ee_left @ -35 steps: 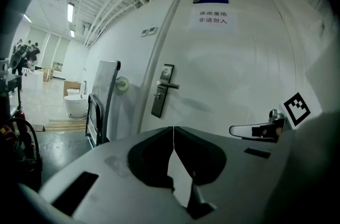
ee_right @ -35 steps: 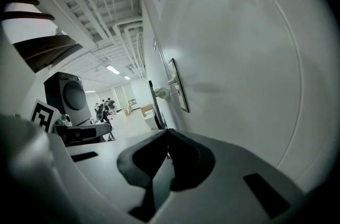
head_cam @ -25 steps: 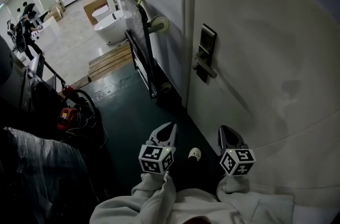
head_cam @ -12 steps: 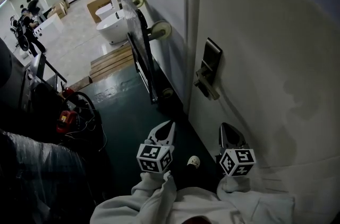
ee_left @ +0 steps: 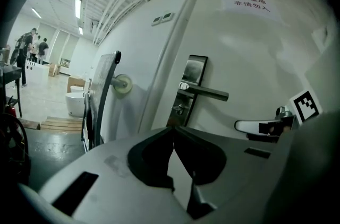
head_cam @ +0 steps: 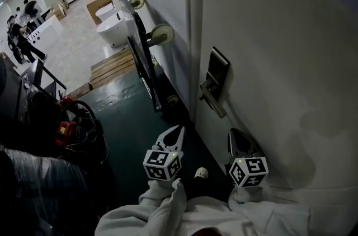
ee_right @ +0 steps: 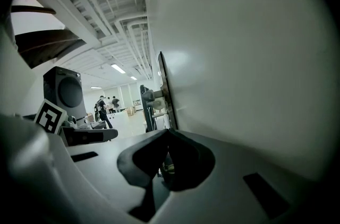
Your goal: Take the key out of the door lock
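A white door (head_cam: 279, 50) fills the right side of the head view. On it sits a dark metal lock plate (head_cam: 217, 74) with a lever handle (head_cam: 211, 100). In the left gripper view the lock plate (ee_left: 190, 91) and handle (ee_left: 206, 92) face me, and a small key (ee_left: 179, 109) sticks out of the cylinder below the handle. My left gripper (head_cam: 179, 131) (ee_left: 173, 129) is shut and empty, well short of the lock. My right gripper (head_cam: 235, 134) (ee_right: 167, 132) hangs close to the door, also shut with nothing in it. The right gripper view has the plate (ee_right: 164, 95) edge-on.
A wheeled cart (head_cam: 146, 56) leans against the wall left of the door. White bathtubs (head_cam: 114, 28) and a wooden pallet (head_cam: 114, 64) stand beyond it. Dark equipment with cables (head_cam: 67, 128) crowds the left. People (head_cam: 19, 42) stand far off. A small pale object (head_cam: 201, 173) lies on the green floor.
The head view has shifted, so the lock plate and handle now sit lower and nearer the grippers. Both grippers have stayed shut and hardly moved.
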Demonstrator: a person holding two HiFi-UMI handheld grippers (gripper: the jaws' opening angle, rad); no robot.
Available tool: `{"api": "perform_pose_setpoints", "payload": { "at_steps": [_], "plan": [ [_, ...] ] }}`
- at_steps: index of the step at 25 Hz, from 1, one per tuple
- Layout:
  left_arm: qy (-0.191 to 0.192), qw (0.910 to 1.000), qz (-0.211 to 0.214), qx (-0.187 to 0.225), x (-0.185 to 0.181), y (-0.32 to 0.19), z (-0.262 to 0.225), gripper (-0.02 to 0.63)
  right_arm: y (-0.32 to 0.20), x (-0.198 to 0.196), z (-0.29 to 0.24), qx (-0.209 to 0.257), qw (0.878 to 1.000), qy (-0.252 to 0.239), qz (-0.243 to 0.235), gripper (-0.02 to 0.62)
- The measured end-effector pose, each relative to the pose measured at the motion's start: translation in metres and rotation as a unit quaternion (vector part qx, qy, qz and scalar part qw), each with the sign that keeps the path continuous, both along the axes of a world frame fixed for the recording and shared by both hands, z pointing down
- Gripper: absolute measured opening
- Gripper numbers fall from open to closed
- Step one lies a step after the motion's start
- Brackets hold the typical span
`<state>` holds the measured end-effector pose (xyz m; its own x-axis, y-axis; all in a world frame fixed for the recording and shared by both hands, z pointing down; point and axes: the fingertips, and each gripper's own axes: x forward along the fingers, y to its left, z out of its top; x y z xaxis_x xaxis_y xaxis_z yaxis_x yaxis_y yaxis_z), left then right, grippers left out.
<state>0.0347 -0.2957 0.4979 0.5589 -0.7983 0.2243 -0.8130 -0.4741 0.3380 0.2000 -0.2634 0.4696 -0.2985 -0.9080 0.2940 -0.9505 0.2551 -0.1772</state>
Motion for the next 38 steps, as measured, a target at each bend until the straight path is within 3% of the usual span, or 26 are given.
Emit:
{"api": "perform_pose_setpoints", "payload": {
  "at_steps": [11, 19, 29, 38],
  "plan": [
    [0.020, 0.9996, 0.022, -0.001, 0.015, -0.022, 0.003, 0.017, -0.006, 0.008, 0.001, 0.005, 1.000, 0.006, 0.021, 0.052],
    [0.038, 0.9971, 0.065, -0.008, 0.024, -0.045, -0.002, 0.017, -0.007, 0.012, -0.002, 0.002, 0.998, 0.008, 0.069, 0.052],
    [0.061, 0.9881, 0.137, -0.034, 0.033, -0.072, -0.009, 0.017, -0.016, 0.003, -0.004, -0.008, 0.992, 0.009, 0.128, 0.052],
    [0.099, 0.9732, 0.198, -0.064, 0.041, -0.080, -0.006, 0.017, -0.018, 0.007, -0.001, -0.012, 0.983, 0.011, 0.182, 0.052]
  ]
}}
